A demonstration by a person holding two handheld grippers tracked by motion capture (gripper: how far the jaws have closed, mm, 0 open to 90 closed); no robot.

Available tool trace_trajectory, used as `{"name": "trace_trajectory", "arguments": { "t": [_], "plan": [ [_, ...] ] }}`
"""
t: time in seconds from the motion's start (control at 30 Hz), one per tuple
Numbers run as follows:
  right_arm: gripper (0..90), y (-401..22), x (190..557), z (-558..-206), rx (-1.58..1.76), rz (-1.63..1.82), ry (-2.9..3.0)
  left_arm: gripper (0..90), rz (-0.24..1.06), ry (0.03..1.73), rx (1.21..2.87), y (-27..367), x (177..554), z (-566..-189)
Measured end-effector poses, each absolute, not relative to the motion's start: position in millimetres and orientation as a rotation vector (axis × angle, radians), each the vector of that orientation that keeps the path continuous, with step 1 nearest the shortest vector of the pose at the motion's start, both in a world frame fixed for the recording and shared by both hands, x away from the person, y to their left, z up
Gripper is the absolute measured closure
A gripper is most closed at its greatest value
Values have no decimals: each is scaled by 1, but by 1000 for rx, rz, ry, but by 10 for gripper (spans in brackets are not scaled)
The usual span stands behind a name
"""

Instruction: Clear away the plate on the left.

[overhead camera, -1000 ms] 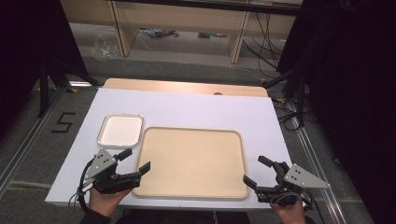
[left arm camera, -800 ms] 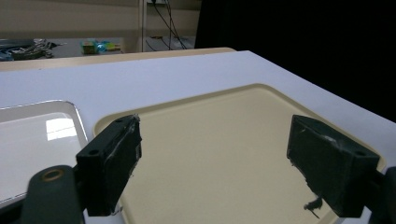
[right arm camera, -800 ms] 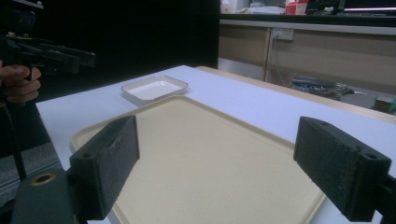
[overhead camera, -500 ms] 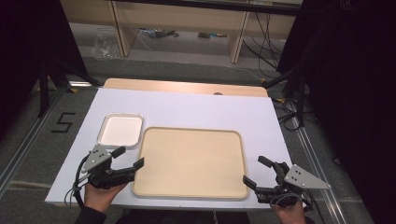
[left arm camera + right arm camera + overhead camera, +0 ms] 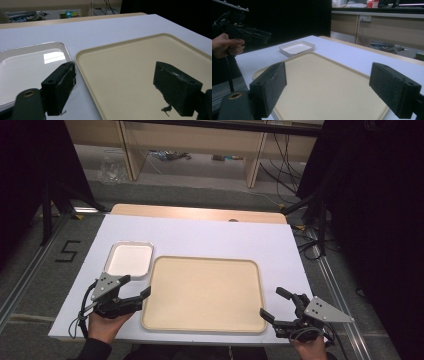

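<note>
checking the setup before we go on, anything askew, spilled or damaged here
Mostly tidy: the beige tray and small white dish lie square, empty, nothing spilled. One oddity: the pads of the left gripper look scuffed, with a frayed shred hanging off one. Both the left and the right gripper are open.

high: above, forward-down | gripper views: low, close | shared: beige tray [image 5: 202, 292]

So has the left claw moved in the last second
Yes. The left claw has drifted forward, up along the left edge of the beige tray, closer to the white dish.
</note>
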State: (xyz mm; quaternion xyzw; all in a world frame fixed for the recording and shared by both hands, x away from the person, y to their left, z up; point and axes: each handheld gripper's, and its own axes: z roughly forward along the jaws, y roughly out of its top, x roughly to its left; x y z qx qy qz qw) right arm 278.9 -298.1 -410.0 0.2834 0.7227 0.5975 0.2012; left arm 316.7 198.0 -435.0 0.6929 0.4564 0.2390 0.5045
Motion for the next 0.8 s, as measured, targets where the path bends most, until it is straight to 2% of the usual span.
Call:
{"name": "trace_trajectory", "arguments": {
  "t": [0.33, 0.8],
  "plan": [
    [152, -298, 279, -410, 794, 1672, 2021, 203, 605, 1214, 1728, 206, 339, -449],
    [152, -298, 278, -410, 787, 1679, 2026, 203, 625, 1339, 1699, 227, 360, -457]
  ]
}}
